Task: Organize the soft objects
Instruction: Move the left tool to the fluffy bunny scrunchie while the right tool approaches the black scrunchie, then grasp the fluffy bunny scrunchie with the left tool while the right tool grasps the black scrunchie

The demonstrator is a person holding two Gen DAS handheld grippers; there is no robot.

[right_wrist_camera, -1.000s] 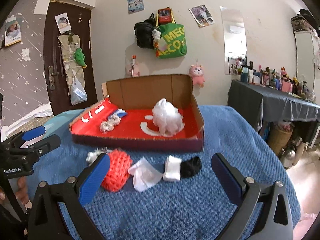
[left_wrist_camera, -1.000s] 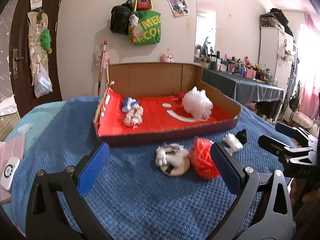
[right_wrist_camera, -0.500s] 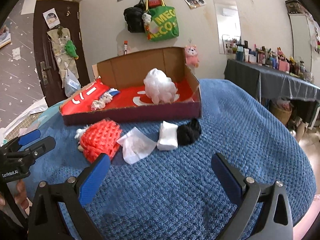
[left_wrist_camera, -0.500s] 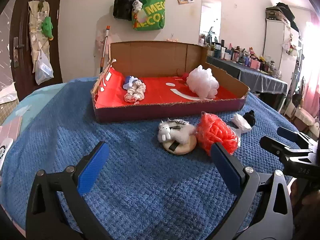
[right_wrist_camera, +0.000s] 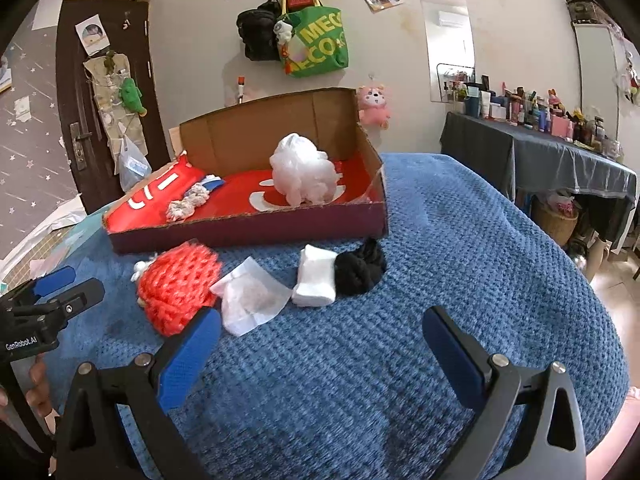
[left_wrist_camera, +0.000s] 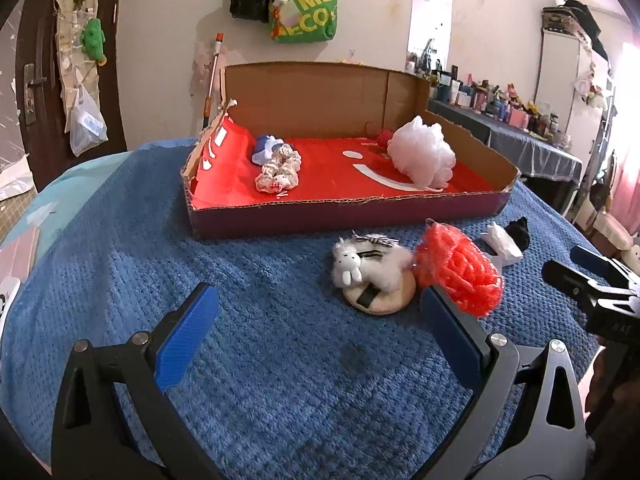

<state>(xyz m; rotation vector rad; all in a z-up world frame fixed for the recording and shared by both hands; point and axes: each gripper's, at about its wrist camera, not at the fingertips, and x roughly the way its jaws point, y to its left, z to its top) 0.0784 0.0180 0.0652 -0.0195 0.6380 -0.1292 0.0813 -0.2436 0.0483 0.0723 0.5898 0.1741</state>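
Between your left gripper's [left_wrist_camera: 318,328] widespread blue fingers and a little ahead sits the white plush bunny [left_wrist_camera: 370,266] on its round pad, with the red mesh puff [left_wrist_camera: 458,274] touching it right at the tip of your right-hand finger, and the cardboard tray [left_wrist_camera: 348,214] beyond holds the white mesh puff [left_wrist_camera: 422,152] and a scrunchie [left_wrist_camera: 280,170]. Over on your right gripper [right_wrist_camera: 320,350], jaws equally wide and empty, the crumpled white packet [right_wrist_camera: 250,300] lies just past your left finger, the folded white cloth [right_wrist_camera: 316,276] and black sock [right_wrist_camera: 360,268] touching each other straight ahead on the blue blanket [right_wrist_camera: 460,260].
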